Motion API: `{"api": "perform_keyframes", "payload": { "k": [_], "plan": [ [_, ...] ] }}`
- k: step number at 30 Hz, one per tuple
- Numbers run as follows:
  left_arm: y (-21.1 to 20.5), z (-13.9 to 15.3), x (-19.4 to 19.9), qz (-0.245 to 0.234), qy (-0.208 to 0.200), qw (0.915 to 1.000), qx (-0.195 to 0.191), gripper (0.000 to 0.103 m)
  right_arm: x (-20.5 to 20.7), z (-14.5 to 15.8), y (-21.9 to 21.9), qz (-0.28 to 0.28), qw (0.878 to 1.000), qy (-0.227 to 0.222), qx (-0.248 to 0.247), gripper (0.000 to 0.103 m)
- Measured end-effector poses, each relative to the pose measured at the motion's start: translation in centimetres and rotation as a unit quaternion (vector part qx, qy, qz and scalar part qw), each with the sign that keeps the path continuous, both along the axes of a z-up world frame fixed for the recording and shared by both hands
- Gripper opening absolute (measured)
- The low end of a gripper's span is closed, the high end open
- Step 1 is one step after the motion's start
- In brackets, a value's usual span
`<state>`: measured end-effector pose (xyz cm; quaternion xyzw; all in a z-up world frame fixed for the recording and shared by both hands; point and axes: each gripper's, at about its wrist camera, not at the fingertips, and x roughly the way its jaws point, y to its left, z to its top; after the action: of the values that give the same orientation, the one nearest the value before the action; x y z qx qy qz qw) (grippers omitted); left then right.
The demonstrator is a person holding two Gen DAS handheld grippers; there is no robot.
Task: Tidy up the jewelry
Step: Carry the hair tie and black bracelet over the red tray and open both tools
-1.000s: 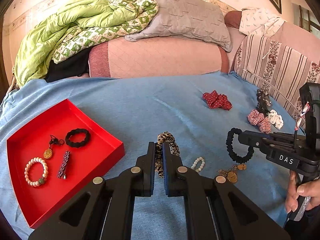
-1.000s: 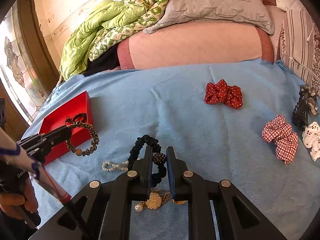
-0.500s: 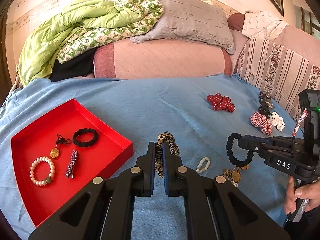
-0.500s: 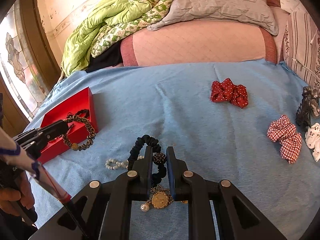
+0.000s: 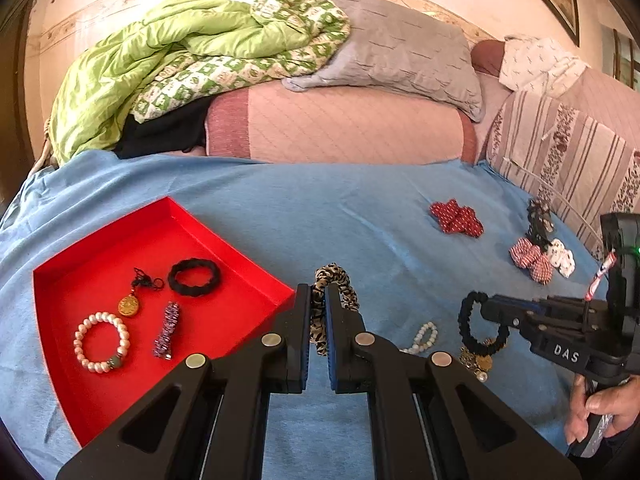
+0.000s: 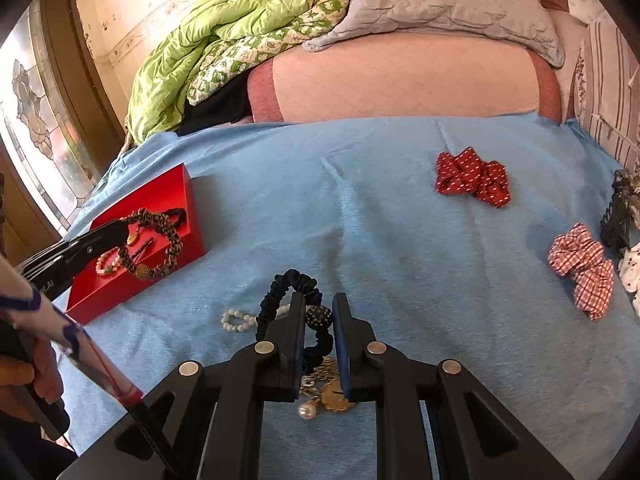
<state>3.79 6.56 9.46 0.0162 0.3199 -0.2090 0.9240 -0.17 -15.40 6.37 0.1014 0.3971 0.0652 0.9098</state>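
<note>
Both tools are clenched on hair bands; the left tool [image 5: 318, 312] pinches a leopard-print scrunchie [image 5: 334, 280] between its fingers, the loop standing up above the fingertips, held near the right edge of the red tray [image 5: 240, 256]; from the right wrist view the same scrunchie [image 6: 160, 240] hangs in front of the tray [image 6: 176, 188], though whether it is over the tray or beside it I cannot tell. The right tool [image 6: 318, 320] grips a dark navy scrunchie [image 6: 292, 284] that carries a dark beaded ball [image 6: 319, 316] between the fingers; in the left wrist view it [image 5: 476, 320] dangles as a loop from the tool [image 5: 490, 308] above the blue bedsheet [image 5: 300, 220].

Inside the tray lie a black braided band [image 5: 194, 277], a gold pendant on a dark cord [image 5: 129, 305], a pearl bracelet [image 5: 102, 342] and a purple beaded clip [image 5: 166, 330], all apart from one another. On the sheet under the right tool sit a small white bead bracelet [image 6: 238, 319] and a cluster of gold charms with a pearl drop [image 6: 328, 400]. Further right lie a red dotted scrunchie [image 6: 472, 178], a red checked scrunchie [image 6: 582, 270], a white patterned one [image 5: 562, 256] and a dark hair claw [image 6: 618, 216]; a green quilt [image 5: 160, 64] and a grey pillow [image 5: 396, 48] are heaped at the head of the bed.
</note>
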Motion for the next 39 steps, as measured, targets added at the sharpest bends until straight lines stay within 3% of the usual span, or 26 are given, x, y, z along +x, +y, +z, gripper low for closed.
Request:
{"api": "perform_keyframes", "payload": {
  "k": [9, 18, 25, 29, 39],
  "plan": [
    [5.9, 1.0, 2.4, 0.066, -0.004, 0.9973, -0.031, 0.006, 3.7, 2.3, 4.8, 0.041, 0.999, -0.002, 0.022, 0.015],
    [14.6, -0.2, 5.9, 0.154, 0.026, 0.9860, -0.057, 0.006, 10.1, 5.0, 14.2, 0.115, 0.993, -0.004, 0.013, 0.015],
    [17.8, -2.0, 9.0, 0.197, 0.049, 0.9777, -0.053, 0.006, 15.9, 3.6, 19.6, 0.130, 0.991, 0.033, 0.021, 0.015],
    [18.7, -3.6, 10.8, 0.205, 0.086, 0.9730, -0.060, 0.006, 19.0, 1.9, 21.9, 0.127, 0.990, 0.061, 0.013, 0.015],
    [18.9, -4.7, 11.4, 0.221, 0.116, 0.9662, -0.066, 0.006, 23.8, -1.9, 25.2, 0.116, 0.988, 0.104, -0.021, 0.015]
  ]
}}
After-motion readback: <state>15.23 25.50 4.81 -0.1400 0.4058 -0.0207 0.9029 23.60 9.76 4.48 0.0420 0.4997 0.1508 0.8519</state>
